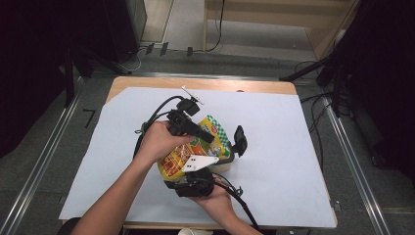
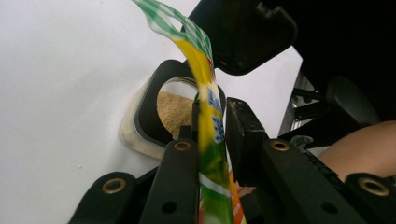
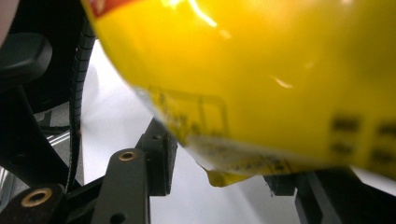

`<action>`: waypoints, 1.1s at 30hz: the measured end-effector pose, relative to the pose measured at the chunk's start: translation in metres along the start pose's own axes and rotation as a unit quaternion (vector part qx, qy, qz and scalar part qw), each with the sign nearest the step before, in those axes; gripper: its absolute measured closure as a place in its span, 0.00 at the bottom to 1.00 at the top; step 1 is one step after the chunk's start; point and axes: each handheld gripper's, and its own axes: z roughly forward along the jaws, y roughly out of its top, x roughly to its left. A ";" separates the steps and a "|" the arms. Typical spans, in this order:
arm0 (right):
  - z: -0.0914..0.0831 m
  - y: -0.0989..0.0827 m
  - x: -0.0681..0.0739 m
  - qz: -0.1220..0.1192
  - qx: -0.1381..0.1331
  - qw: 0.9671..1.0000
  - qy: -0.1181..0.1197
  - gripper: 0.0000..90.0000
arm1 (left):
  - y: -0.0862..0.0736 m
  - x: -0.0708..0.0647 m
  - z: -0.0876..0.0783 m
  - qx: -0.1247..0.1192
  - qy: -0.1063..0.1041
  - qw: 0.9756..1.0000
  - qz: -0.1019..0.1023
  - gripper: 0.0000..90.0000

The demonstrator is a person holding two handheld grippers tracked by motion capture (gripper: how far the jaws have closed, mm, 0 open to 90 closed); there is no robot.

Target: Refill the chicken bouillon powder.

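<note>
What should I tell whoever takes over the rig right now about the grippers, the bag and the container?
Left gripper: jaws shut on the yellow-and-green snack bag near its checked top edge.
Right gripper: at the bag's lower end; its jaws stand either side of the bottom seam in the right gripper view, but whether they pinch it cannot be told.
Bag: held up between both grippers over the white sheet, just above the container.
Container: open, black-rimmed, on the sheet, with tan crumbs inside; its black lid is raised behind it.
Done: some filling is in. Left: probably finish pouring, set the bag down, close the lid.
</note>
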 end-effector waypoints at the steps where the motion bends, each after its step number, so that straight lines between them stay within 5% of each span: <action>1: 0.000 0.000 0.000 0.000 0.000 1.000 0.000 0.60 | 0.000 0.000 -0.002 -0.002 -0.002 1.000 0.000 0.94; 12: 0.002 -0.002 0.000 -0.009 0.010 1.000 -0.008 0.58 | -0.004 0.002 -0.011 -0.008 -0.025 1.000 0.011 1.00; 33: -0.002 -0.001 -0.002 -0.006 -0.002 1.000 -0.022 0.52 | -0.021 0.008 -0.061 -0.069 -0.070 0.995 0.015 1.00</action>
